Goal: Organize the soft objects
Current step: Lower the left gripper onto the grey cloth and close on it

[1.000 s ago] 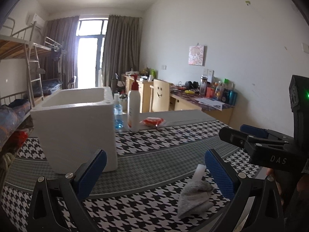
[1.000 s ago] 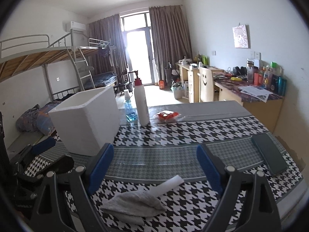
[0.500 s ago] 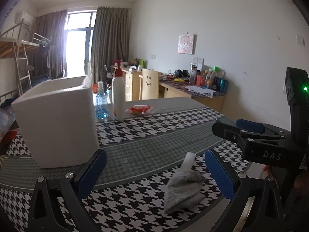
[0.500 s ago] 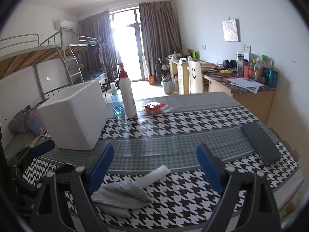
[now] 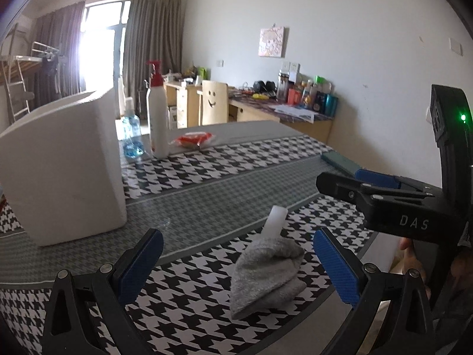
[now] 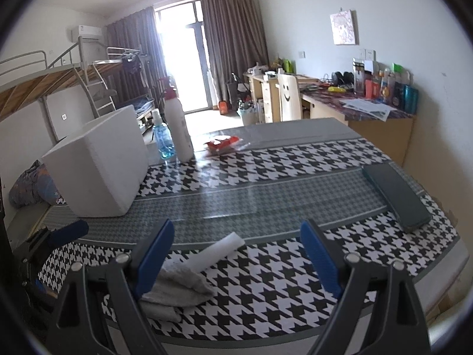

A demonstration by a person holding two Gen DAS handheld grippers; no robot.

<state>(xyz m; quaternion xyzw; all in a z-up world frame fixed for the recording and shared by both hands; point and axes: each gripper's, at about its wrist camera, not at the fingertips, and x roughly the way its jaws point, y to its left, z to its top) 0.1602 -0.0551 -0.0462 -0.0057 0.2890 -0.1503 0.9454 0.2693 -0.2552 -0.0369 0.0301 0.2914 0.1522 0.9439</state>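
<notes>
Nearest us, the folded grey cloth (image 5: 266, 269) lies on the houndstooth surface (image 5: 207, 174) by its front edge, a white foam roll (image 5: 276, 219) poking from under it; we judge both light, limp and unbreakable, best pinched across the thick folded middle; our left gripper (image 5: 236, 269) frames the cloth with jaws wide, touching nothing; our right gripper (image 6: 236, 263) is likewise wide and empty; farther off stands the white foam box (image 5: 62, 171).

A table (image 6: 295, 159) with a houndstooth cloth was seen. A grey towel (image 5: 266, 272) and white roll (image 5: 276, 220) lay near its front edge, a white box (image 6: 97, 165), bottles (image 6: 177, 130), packet (image 6: 221, 143) and phone (image 6: 396, 196) farther back.
</notes>
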